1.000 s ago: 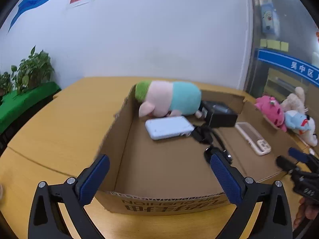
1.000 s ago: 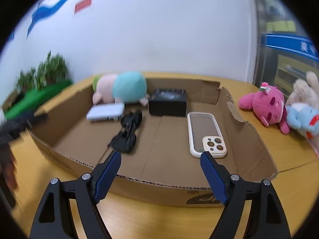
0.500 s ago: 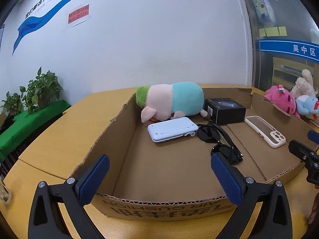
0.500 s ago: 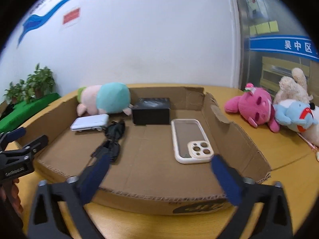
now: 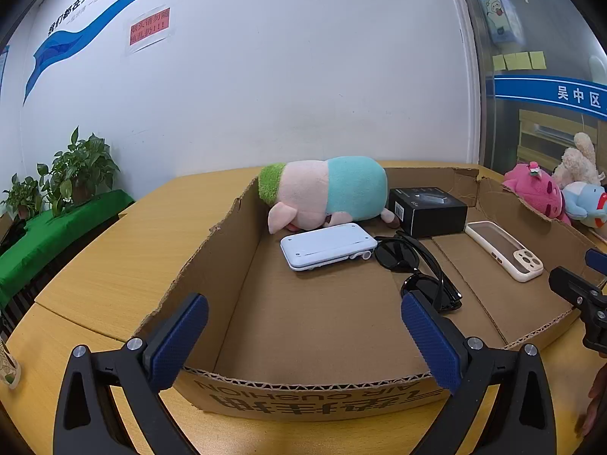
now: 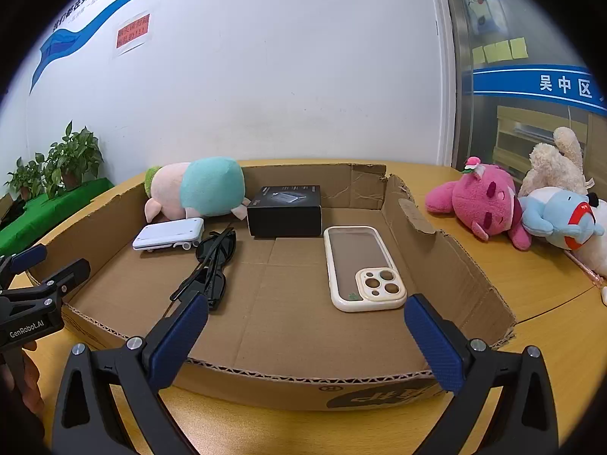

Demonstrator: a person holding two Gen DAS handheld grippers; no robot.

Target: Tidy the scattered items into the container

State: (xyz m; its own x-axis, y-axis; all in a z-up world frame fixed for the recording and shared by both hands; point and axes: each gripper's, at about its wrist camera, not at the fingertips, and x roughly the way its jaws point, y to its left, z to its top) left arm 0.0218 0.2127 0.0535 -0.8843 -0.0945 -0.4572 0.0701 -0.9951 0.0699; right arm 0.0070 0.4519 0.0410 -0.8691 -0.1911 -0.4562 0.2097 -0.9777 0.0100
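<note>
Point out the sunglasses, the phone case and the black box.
sunglasses [image 6: 216, 244], right wrist view, far lens.
phone case [image 6: 358, 256], right wrist view, clear back panel.
black box [image 6: 286, 196], right wrist view, top face.

You can't read the red notice [image 5: 149, 31] on the wall; its characters are too small. The plush pig [image 5: 326, 193] hides the box's far-left corner. At the frame edges, the other gripper [image 5: 580, 295] and a cream plush [image 6: 557, 163] are cut off.
</note>
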